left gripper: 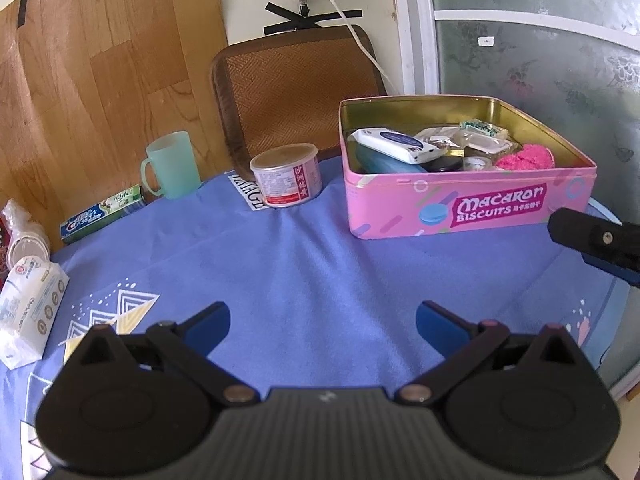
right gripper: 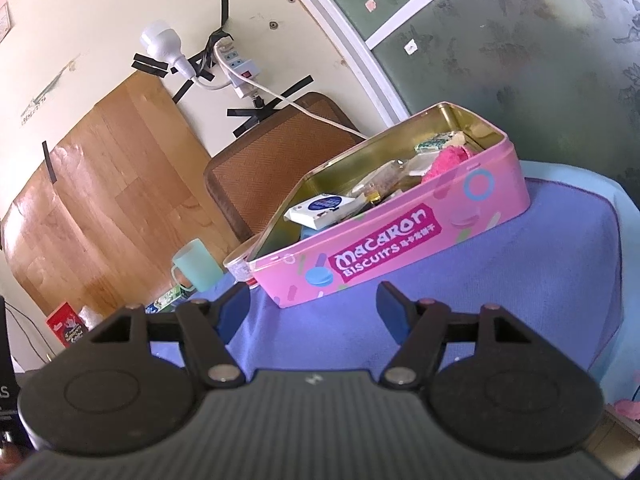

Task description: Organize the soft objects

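Handheld two-finger grippers: construction and finish

Each unit, the left gripper point(left gripper: 323, 322) and the right gripper point(right gripper: 313, 306), has a dark grey ribbed housing at the rear, carrying a small pale mark at its front centre. Two round black discs flank the housing, each with a raised circular boss. Black linkage arms run forward from silver pivot pins beside the housing, with smaller brownish pins at the outer joints and triangular cut-outs in the outer brackets. The fingers point(left gripper: 208, 326) end in blue pads. A silver screw head sits in the black finger body of the right unit, seen from the left camera.
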A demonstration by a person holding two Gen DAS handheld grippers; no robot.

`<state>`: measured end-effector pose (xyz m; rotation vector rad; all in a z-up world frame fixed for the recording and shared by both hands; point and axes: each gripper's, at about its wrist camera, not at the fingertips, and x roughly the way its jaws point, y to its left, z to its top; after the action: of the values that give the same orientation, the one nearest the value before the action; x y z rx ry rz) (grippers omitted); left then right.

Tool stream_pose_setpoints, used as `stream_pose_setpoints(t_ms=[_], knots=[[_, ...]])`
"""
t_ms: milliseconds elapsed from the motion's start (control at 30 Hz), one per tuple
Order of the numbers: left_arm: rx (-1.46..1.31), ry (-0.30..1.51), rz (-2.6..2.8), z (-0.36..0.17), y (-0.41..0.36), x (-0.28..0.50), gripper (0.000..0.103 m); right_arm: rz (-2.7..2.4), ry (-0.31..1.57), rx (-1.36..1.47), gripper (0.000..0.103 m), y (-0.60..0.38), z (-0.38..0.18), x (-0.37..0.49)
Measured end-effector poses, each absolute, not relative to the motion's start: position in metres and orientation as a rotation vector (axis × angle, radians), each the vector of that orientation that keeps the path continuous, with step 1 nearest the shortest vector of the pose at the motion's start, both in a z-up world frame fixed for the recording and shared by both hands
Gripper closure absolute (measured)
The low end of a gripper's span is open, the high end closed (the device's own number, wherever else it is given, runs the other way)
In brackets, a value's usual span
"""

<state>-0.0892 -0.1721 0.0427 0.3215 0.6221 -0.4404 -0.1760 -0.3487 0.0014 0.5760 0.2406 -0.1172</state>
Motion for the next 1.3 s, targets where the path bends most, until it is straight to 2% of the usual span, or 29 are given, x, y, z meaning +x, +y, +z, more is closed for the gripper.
stream_pose_setpoints(t_ms=[1300], knots=[[0.326, 0.571, -0.47, 0.05, -0.176, -0.11, 0.0, -0.145, 0.189, 0.573, 0.031, -0.356, 0.003, -0.192]])
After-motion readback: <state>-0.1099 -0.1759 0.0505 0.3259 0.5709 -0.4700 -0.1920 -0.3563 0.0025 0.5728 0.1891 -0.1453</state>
